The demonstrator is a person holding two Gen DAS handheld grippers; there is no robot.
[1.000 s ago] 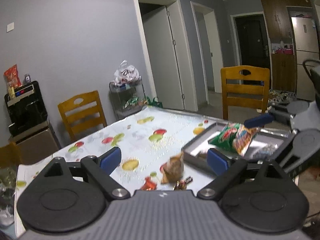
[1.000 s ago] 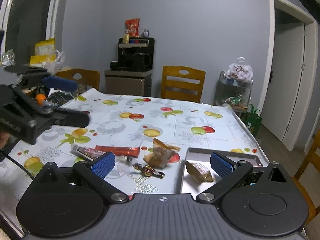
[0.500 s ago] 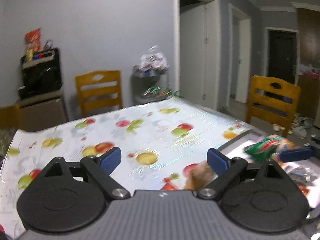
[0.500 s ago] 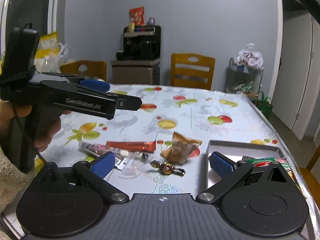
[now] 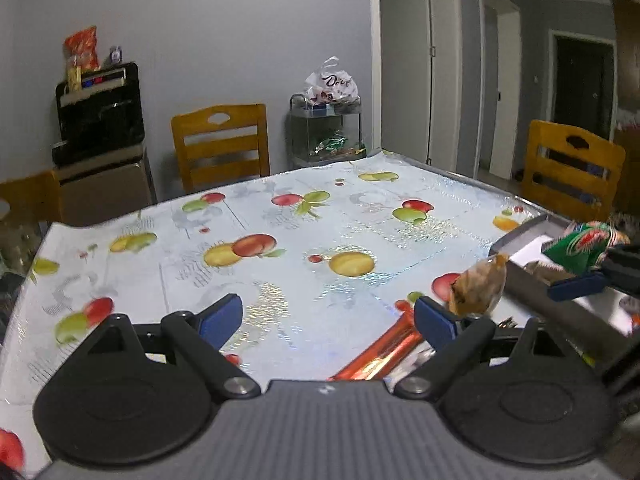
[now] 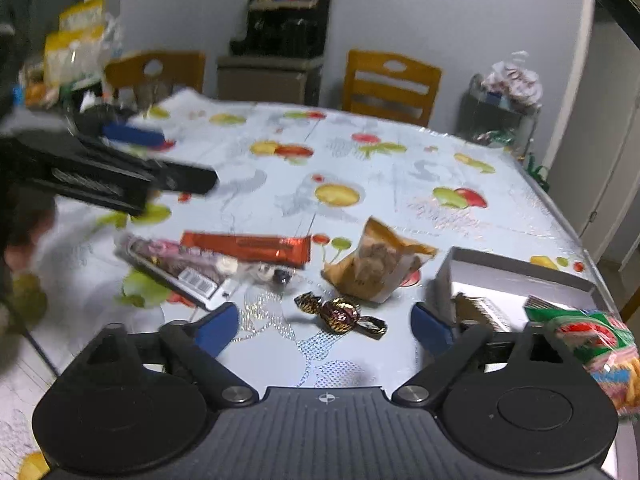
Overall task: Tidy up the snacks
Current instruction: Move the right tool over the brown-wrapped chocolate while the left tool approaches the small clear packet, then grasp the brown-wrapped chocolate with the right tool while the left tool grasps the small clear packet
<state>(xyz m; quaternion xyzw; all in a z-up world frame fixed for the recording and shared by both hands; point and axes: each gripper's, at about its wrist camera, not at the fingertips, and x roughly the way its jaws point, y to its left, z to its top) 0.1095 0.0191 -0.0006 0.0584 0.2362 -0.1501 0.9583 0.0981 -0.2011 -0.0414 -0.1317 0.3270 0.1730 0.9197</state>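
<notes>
**Closing in on the loose sweet**

Left wrist view: my left gripper [image 5: 326,318] stood released, nothing between its jaws; the orange foil bar [image 5: 380,354] lay at five o'clock.

Right wrist view: my right gripper [image 6: 324,326] was closing with no pad touching yet. The dark twist-wrapped candy [image 6: 340,315] lay between them on the fruit-print tablecloth [image 6: 380,176]; the grey metal tray [image 6: 516,268] waited at three o'clock. I judged a low, centred pinch best.

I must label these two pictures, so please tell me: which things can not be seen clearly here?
- Tray, right wrist view: the gripper body hides its near part.
- Green snack bag, left wrist view: the right gripper crosses it.
- Left gripper, right wrist view: blurred and cut by the left edge.
- Orange bar, left wrist view: the near end is hidden under the gripper body.
</notes>
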